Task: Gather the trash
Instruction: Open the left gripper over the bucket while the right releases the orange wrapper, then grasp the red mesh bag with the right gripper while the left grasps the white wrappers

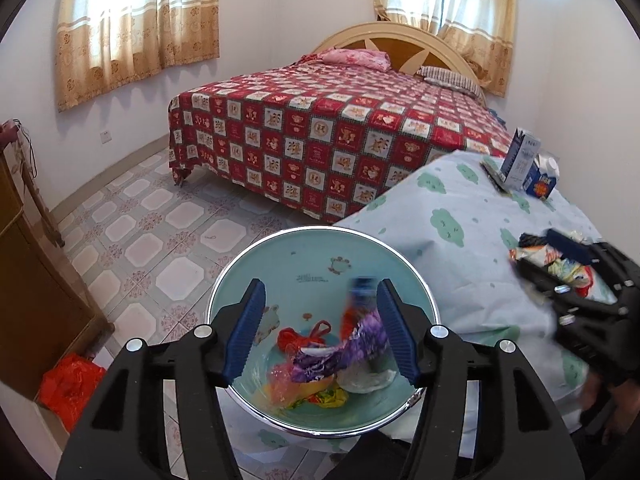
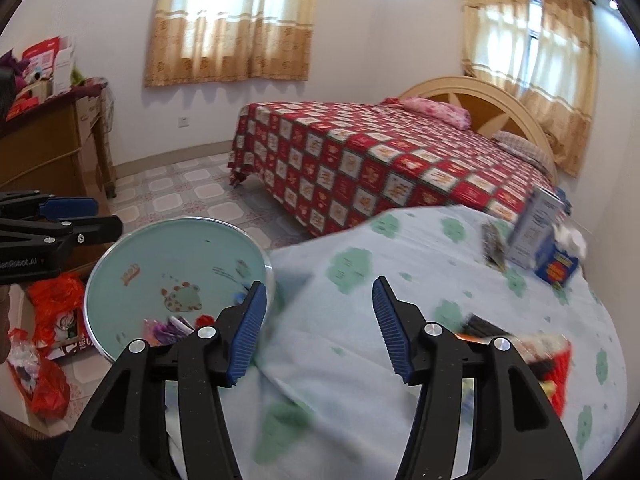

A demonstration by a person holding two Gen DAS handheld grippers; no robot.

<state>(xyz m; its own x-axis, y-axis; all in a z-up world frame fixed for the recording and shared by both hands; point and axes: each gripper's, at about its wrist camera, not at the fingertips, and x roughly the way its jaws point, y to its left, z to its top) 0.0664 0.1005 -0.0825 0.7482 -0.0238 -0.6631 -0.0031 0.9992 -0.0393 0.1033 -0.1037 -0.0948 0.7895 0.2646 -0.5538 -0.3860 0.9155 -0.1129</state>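
Note:
A teal basin (image 1: 304,256) with a chrome rim stands beside the cloth-covered table (image 1: 460,248). In it lie a red bag (image 1: 296,338), a white scrap (image 1: 368,380) and yellow wrappers (image 1: 320,394). My left gripper (image 1: 320,286) hangs open over the basin. A blurred purple wrapper (image 1: 352,344) lies loose below its fingers, close to the right one. My right gripper (image 2: 319,284) is open above the tablecloth (image 2: 340,360), with nothing between its fingers. Red and black wrappers (image 2: 548,360) lie on the table to its right. In the left wrist view the right gripper (image 1: 560,264) hovers over colourful wrappers (image 1: 568,270).
A white-blue carton (image 2: 534,232), a blue box (image 2: 558,270) and a dark flat object (image 2: 494,246) stand at the table's far end. A bed (image 1: 340,128) with a red checked cover fills the back. A wooden cabinet (image 1: 32,280) and red plastic bags (image 1: 68,388) are at the left on the floor.

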